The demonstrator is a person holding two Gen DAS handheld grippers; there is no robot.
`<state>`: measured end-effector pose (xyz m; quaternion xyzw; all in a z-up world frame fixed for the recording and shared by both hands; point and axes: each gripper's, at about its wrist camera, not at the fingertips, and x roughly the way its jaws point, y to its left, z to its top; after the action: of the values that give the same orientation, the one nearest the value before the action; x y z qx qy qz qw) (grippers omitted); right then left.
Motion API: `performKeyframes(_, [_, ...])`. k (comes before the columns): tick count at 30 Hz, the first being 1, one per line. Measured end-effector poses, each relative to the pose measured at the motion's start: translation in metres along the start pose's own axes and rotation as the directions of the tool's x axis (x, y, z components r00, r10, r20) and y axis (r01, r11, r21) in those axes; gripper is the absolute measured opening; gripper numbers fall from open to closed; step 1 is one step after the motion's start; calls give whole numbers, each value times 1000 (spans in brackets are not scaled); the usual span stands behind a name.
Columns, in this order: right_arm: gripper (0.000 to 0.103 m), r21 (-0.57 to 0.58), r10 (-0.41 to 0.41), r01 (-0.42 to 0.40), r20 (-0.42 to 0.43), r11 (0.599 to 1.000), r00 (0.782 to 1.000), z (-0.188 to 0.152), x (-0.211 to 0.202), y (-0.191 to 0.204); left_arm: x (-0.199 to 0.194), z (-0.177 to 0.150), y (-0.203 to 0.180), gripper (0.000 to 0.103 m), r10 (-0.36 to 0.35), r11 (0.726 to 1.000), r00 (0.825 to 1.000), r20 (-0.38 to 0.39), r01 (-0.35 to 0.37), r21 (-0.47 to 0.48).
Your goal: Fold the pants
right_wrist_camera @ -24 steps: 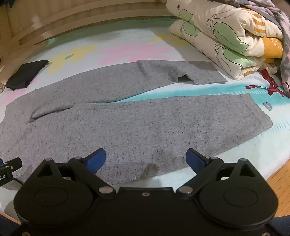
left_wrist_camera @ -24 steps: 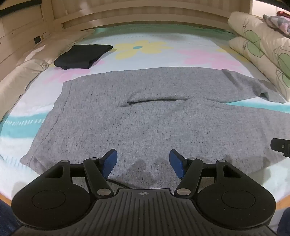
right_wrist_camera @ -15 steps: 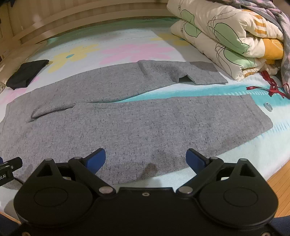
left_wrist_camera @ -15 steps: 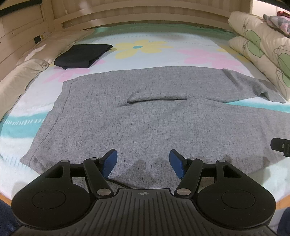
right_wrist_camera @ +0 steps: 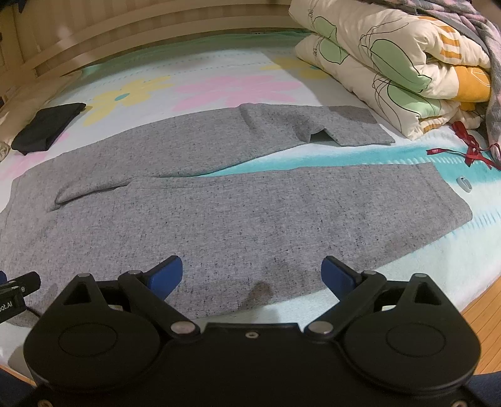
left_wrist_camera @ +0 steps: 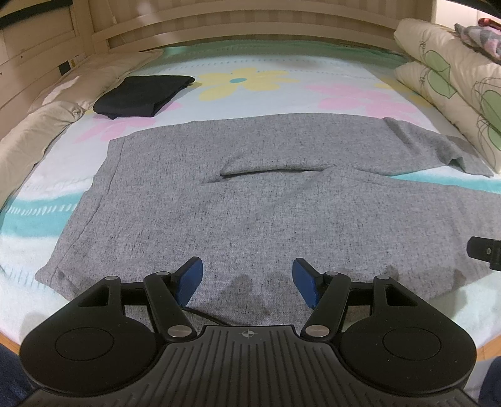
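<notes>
Grey marled pants [left_wrist_camera: 250,200] [right_wrist_camera: 238,206] lie spread flat across the flowered bed sheet, waistband to the left and the two legs running right, the far leg's end folded back on itself. My left gripper [left_wrist_camera: 247,283] hovers open just above the near hem of the seat area, nothing between its blue pads. My right gripper [right_wrist_camera: 252,275] stands wide open over the near edge of the near leg, also holding nothing. A tip of the right gripper [left_wrist_camera: 483,252] shows at the right edge of the left wrist view.
A folded black garment [left_wrist_camera: 142,95] [right_wrist_camera: 47,126] rests at the far left by a cream pillow [left_wrist_camera: 40,125]. A rolled quilt [right_wrist_camera: 391,65] is stacked at the right, with a red ribbon [right_wrist_camera: 469,150] beside it. The wooden headboard [left_wrist_camera: 250,28] runs along the back; the floor [right_wrist_camera: 488,316] shows at near right.
</notes>
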<state>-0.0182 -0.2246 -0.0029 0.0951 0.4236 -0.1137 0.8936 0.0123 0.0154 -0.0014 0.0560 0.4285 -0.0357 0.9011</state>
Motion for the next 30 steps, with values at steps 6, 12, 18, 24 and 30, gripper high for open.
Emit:
performKeyframes(6, [96, -6, -4, 4, -2, 1000, 1000, 0, 0, 2, 0, 0, 0, 62, -1, 1000, 1000, 0, 1, -1])
performKeyframes(12, [96, -6, -2, 2, -1, 1000, 1000, 0, 0, 3, 0, 0, 0, 62, -1, 1000, 1000, -1, 1, -2])
performKeyframes(18, [96, -7, -1, 1, -7, 1000, 1000, 0, 0, 3, 0, 0, 1, 62, -2, 1000, 1000, -2, 2, -3])
performKeyframes(24, [96, -16, -7, 7, 3, 1000, 1000, 0, 0, 5, 1, -2, 1, 62, -2, 1000, 1000, -4, 2, -2])
performKeyframes(30, [96, -28, -22, 22, 18, 999, 1000, 0, 0, 6, 1, -2, 1, 62, 0, 1000, 1000, -7, 0, -2])
